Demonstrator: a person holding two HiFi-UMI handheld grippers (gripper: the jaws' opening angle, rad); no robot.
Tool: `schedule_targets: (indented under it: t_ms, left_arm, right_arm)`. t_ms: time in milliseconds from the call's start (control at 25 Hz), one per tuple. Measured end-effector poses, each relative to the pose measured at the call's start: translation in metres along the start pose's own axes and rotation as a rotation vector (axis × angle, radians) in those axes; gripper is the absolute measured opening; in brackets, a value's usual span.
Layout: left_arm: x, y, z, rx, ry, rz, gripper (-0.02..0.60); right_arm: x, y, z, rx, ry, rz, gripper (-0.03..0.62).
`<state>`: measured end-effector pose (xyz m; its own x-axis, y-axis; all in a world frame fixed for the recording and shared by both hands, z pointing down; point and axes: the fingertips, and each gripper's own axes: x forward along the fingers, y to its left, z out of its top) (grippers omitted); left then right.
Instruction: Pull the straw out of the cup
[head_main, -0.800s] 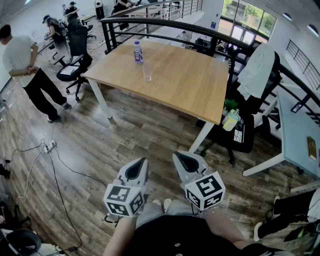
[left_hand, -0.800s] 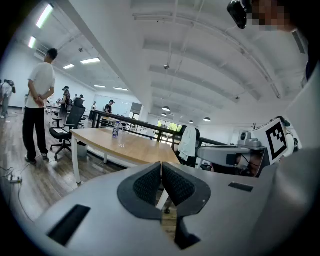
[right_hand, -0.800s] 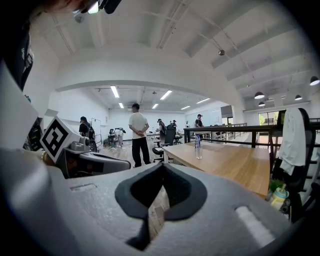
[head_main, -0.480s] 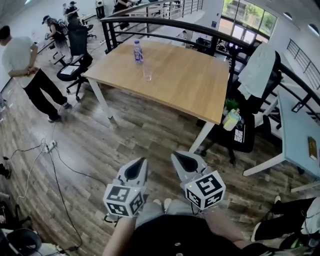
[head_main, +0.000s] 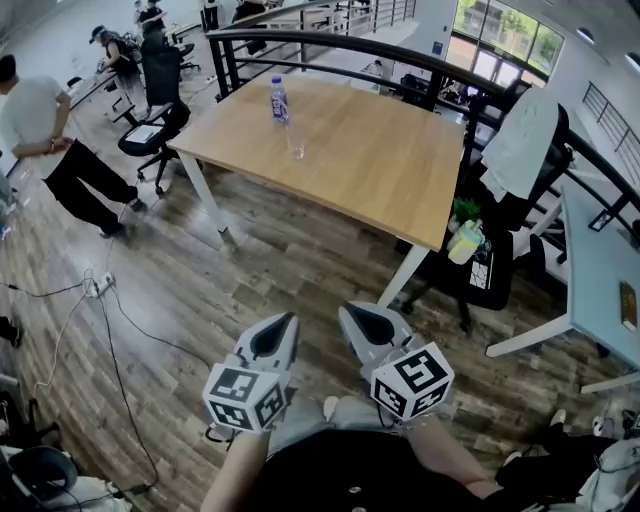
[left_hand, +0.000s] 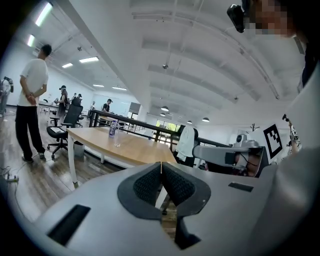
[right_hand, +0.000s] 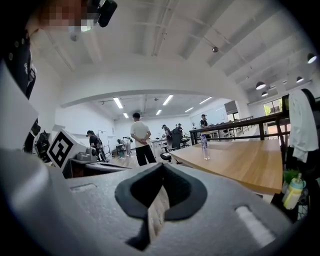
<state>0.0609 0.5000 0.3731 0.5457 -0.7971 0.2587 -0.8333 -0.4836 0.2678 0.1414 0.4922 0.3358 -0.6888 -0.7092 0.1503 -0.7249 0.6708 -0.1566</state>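
Approach stage. The left hand-held gripper (left_hand: 160, 170) and right hand-held gripper (right_hand: 161, 172), both closed and empty, are well apart from the cup (head_main: 296, 149) on the table (head_main: 380, 170); its straw is indiscernible. Next: step closer, open one.

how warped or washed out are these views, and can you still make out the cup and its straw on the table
Head view: strong fisheye bows the wooden table and the railing; the windows are blown out; the cup is tiny and no straw can be made out. Left gripper view: dark round vignette, ceiling lights flare. Right gripper view: same vignette, edges curved.
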Motion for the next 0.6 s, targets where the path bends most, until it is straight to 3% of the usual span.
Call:
schedule_targets:
  t_ms: [320,600]
  left_arm:
    - [0.03,-0.009,-0.013,-0.028,0.019,0.005,0.02]
    - [0.063,0.026,-0.003,-0.038,0.033,0.016,0.02]
  right_arm:
    - [0.001,-0.031,-0.012,0.009,0.021,0.007,-0.002]
    - [0.042,-0.061,-0.018,0.033,0.051,0.005,-0.002]
